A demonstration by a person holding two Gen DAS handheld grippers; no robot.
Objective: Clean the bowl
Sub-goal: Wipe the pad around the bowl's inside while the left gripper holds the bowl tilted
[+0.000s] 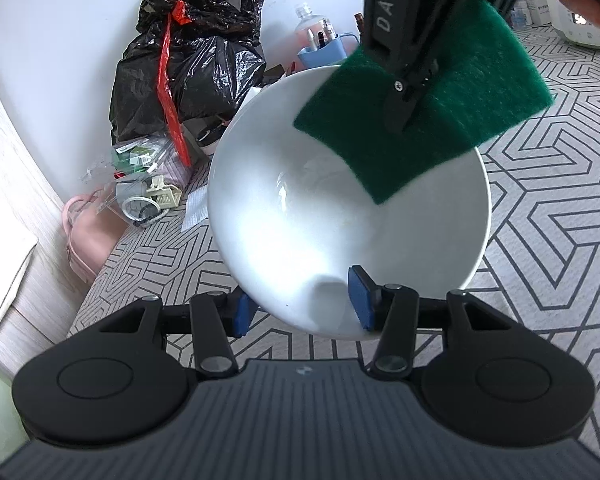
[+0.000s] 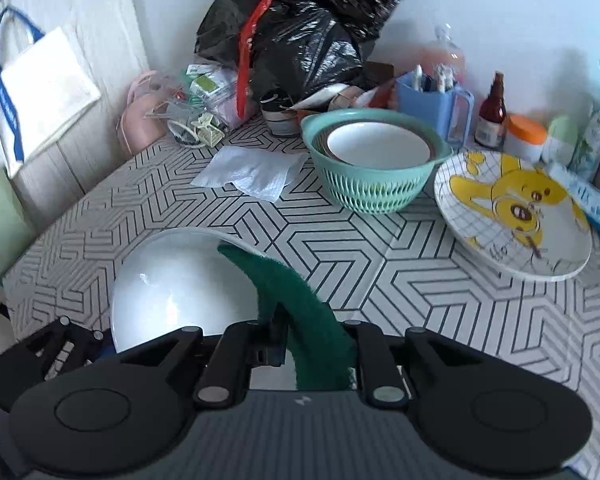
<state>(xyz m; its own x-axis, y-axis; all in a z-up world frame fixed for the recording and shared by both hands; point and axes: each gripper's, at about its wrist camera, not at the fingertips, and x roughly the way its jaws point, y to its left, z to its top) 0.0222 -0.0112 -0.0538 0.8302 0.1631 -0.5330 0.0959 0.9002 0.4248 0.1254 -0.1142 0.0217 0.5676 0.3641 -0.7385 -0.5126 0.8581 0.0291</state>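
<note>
We hold the left gripper (image 1: 304, 300) nearest the lens, its blue pads (image 1: 362, 296) part-way apart and clamped on the near rim of the white bowl (image 1: 300, 200), one pad inside the wall, the other outside. The bowl is tilted, its mouth facing up toward us, lifted clear of the patterned table (image 1: 540, 200). Over the bowl's far right side hangs the green pad (image 1: 420, 120), pinched in the right gripper (image 1: 404, 92), whose jaws are nearly closed on it; the pad's lower corner droops into the bowl, though we cannot tell whether it touches the wall. From the right wrist view the right gripper (image 2: 312, 348) shows the pad (image 2: 296, 300) rising between its fingers and curling left over the bowl (image 2: 180, 288), with the left gripper (image 2: 60, 344) at the bowl's lower left edge. Farther back on the table (image 2: 380, 280) lie a crumpled paper towel (image 2: 252, 172), a teal basket (image 2: 376, 188) with bowls nested in it, and a cartoon plate (image 2: 516, 216) propped at a tilt. Beyond those stand a blue caddy (image 2: 436, 108), a brown bottle (image 2: 492, 116) and a black bin bag (image 2: 300, 32) against the wall.
</note>
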